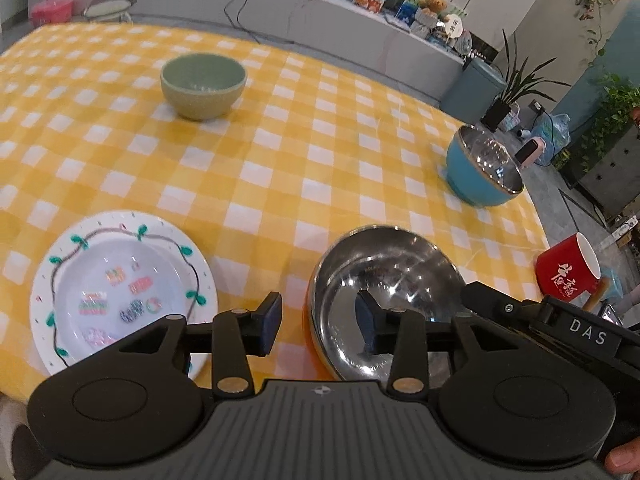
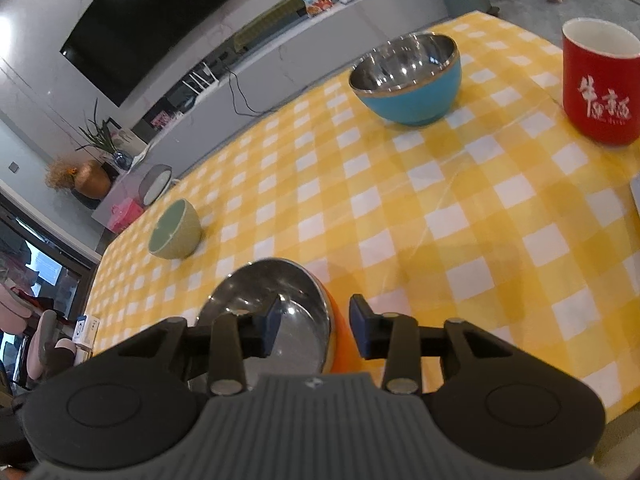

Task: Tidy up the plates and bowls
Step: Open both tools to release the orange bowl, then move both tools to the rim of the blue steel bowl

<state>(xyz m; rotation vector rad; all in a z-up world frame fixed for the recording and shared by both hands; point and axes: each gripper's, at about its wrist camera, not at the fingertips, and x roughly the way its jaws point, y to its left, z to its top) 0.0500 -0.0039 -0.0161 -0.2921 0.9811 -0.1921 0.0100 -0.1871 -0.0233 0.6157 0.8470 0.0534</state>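
An orange bowl with a steel inside [image 1: 384,276] [image 2: 276,300] sits at the near edge of the yellow checked table [image 1: 280,160]. My left gripper [image 1: 320,326] is open, its fingers straddling the bowl's left rim. My right gripper [image 2: 314,330] is open, its fingers straddling the bowl's right rim; its body shows in the left wrist view [image 1: 560,324]. A white patterned plate [image 1: 120,288] lies left of the bowl. A green ceramic bowl [image 1: 203,85] [image 2: 175,236] stands far back. A blue steel-lined bowl [image 1: 482,172] [image 2: 408,78] stands at the right.
A red mug [image 1: 568,268] [image 2: 600,80] stands near the table's right edge. A grey counter [image 1: 320,20] with snack bags and cables runs behind the table. Plants and boxes stand on the floor at the right.
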